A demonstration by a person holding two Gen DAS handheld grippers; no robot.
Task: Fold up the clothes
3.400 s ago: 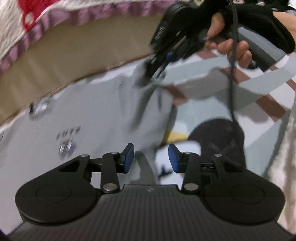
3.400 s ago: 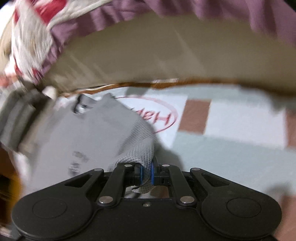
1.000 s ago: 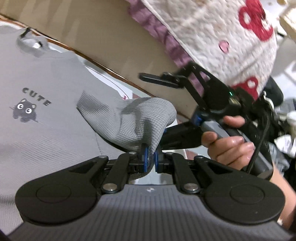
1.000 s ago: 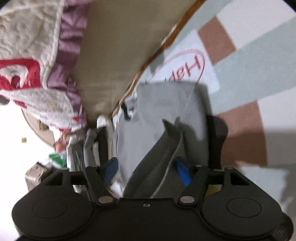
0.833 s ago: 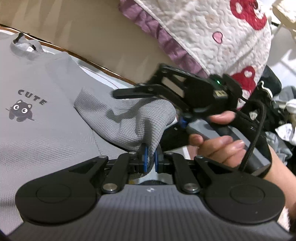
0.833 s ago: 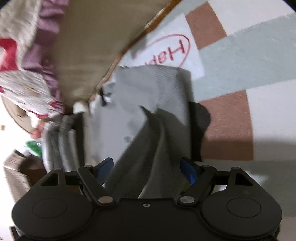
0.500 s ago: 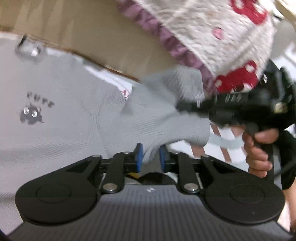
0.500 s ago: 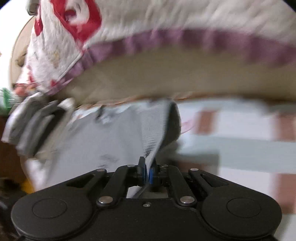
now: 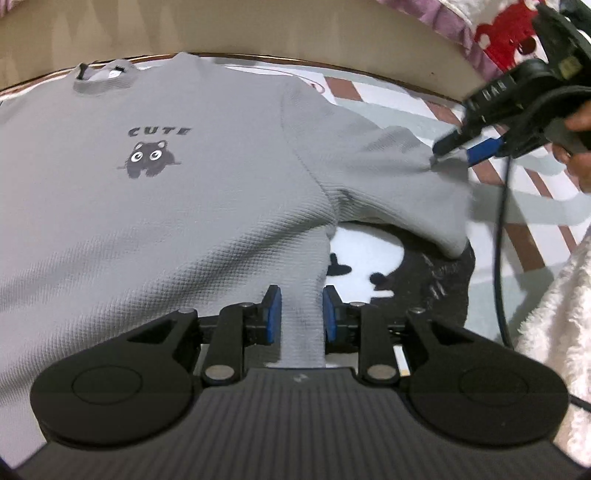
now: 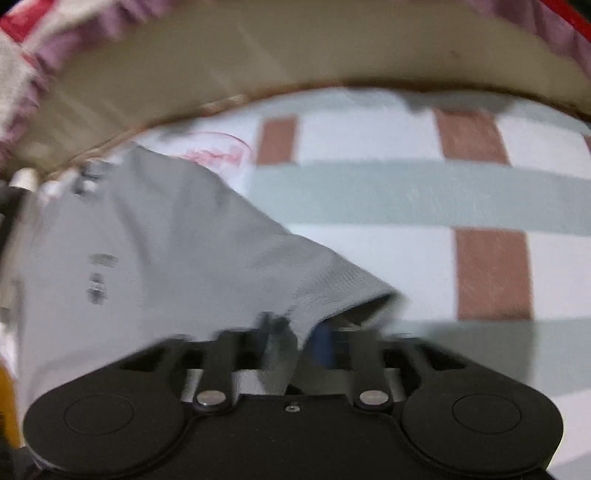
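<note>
shirt: grey shirt point(image 9: 155, 206) lay flat, print up, on the checked mat point(image 10: 406, 192), sleeve out at 3 o'clock
left tongs point(image 9: 301, 317): apart, side hem between, unclamped
right tongs point(image 10: 291, 347): opening, sleeve cuff between
progress: spread only; no fold made, I judged

I'm working in a home bedroom, down on the floor. Beyond my left claw point(image 9: 298, 314) a checked play mat point(image 9: 517, 206) runs up to a tan bed base point(image 9: 295, 33), with a quilted bedspread point(image 9: 506, 22) in red, white and purple trim hanging over it, and something white and fluffy point(image 9: 554, 314) sits to the claw's right.
</note>
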